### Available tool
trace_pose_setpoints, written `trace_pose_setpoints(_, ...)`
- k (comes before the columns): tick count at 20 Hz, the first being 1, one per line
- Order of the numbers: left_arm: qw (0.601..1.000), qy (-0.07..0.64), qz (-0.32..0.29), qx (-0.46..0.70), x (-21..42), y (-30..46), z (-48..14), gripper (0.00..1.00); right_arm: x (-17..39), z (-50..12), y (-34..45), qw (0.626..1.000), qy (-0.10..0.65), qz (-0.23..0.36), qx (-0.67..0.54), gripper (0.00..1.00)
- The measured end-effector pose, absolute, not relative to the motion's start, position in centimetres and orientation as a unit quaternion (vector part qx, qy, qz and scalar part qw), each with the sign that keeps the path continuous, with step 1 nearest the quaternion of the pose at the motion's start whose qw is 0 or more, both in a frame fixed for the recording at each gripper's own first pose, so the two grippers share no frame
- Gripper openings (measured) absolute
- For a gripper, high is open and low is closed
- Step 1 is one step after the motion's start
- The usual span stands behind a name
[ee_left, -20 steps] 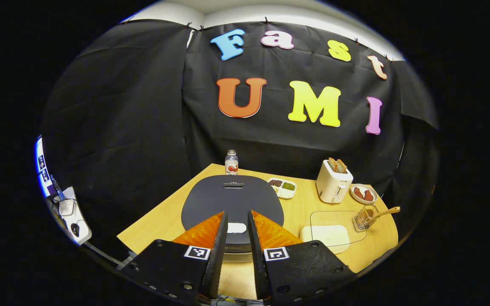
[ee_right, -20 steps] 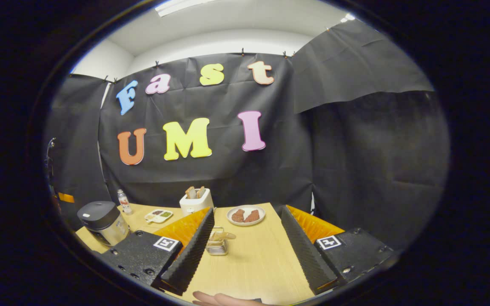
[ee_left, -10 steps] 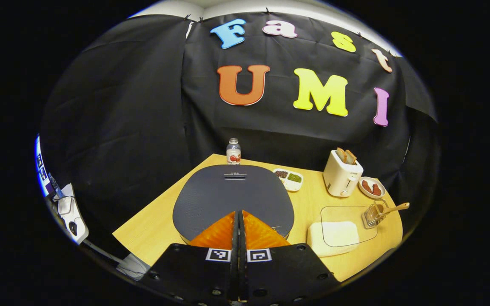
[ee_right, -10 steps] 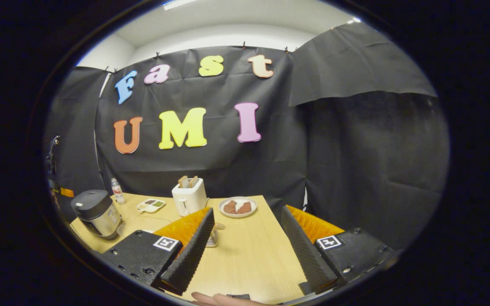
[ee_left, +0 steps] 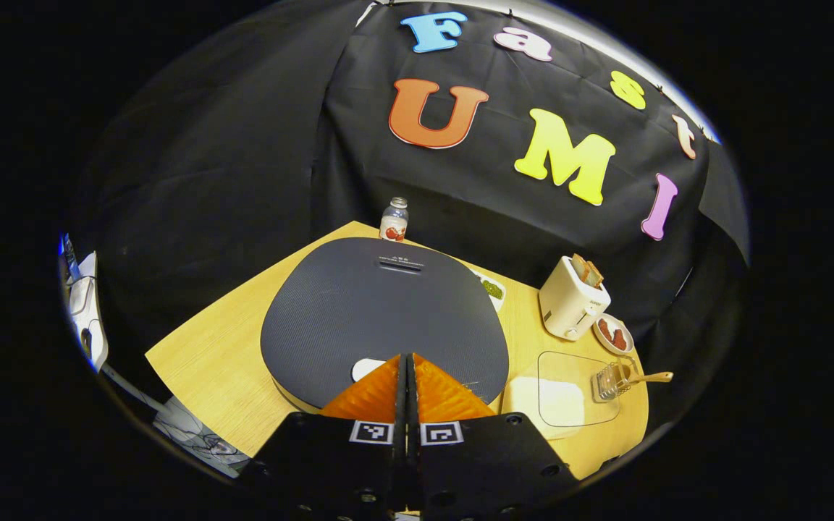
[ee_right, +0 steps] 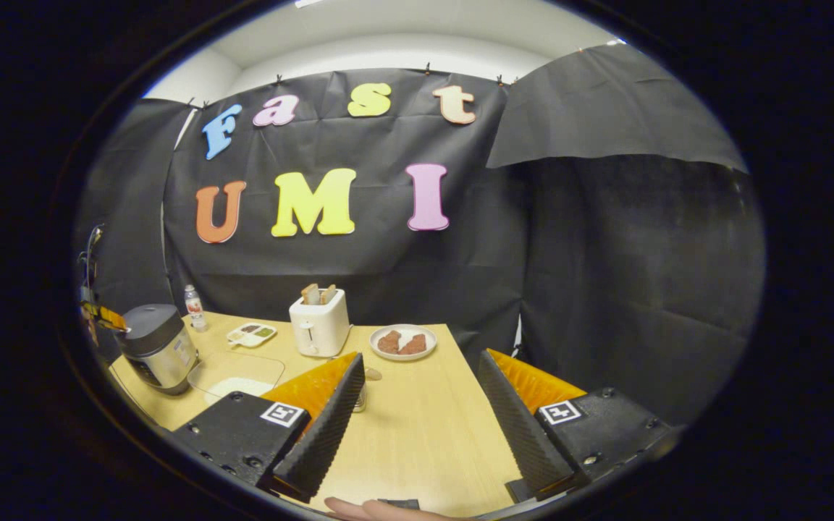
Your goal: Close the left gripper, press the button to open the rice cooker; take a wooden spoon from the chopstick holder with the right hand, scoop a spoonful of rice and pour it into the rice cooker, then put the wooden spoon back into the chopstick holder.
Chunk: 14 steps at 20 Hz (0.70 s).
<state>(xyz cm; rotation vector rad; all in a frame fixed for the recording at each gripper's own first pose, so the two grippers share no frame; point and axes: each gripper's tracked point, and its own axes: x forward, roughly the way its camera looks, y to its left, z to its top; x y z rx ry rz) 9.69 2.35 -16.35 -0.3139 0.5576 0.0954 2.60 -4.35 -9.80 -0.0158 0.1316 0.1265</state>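
The rice cooker (ee_left: pixel 384 311) has a dark grey lid, which lies flat and down. My left gripper (ee_left: pixel 407 358) is shut with nothing in it, its tips just over the lid's near edge. The white button (ee_left: pixel 365 368) peeks out just left of the tips. A wooden spoon (ee_left: pixel 645 377) leans in the wire chopstick holder (ee_left: pixel 607 381) at the table's right end. My right gripper (ee_right: pixel 420 362) hangs open above the table. Its left finger hides most of the chopstick holder (ee_right: pixel 360 396). The rice cooker (ee_right: pixel 156 349) stands far left in the right gripper view.
A clear container of rice (ee_left: pixel 565 391) sits between the cooker and the holder. Behind it stand a toaster (ee_left: pixel 571 304), a plate of red food (ee_left: pixel 612 334), a small divided dish (ee_left: pixel 491 289) and a bottle (ee_left: pixel 393 221). A hand (ee_right: pixel 366 509) shows at the right gripper view's bottom edge.
My left gripper went from open to shut and came forward and down over the cooker's lid, near the button. The right gripper stayed open and drew back a little from the holder.
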Motion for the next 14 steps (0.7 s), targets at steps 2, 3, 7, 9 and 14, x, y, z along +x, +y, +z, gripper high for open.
trace_pose_setpoints(2,0.951,0.282,0.034,-0.125,9.6,2.2,-16.8,0.0,2.6,-9.8,-4.0,0.996,0.065,0.067,-0.008,0.99)
trace_pose_setpoints(3,0.953,0.282,0.029,-0.104,9.5,2.3,-16.8,0.01,2.5,-9.8,-3.7,0.996,0.063,0.07,-0.007,1.0)
trace_pose_setpoints(7,0.952,0.293,0.028,-0.09,9.5,2.6,-17.2,0.01,2.9,-10.7,-3.0,0.995,0.07,0.077,0.0,1.0)
trace_pose_setpoints(9,0.952,0.294,0.022,-0.079,9.5,2.5,-17.1,0.01,2.9,-11.6,-2.6,0.994,0.08,0.08,0.004,1.0)
trace_pose_setpoints(14,0.952,0.303,0.042,-0.025,9.5,2.7,-16.9,0.01,2.5,-12.3,-2.3,0.992,0.094,0.081,0.016,1.0)
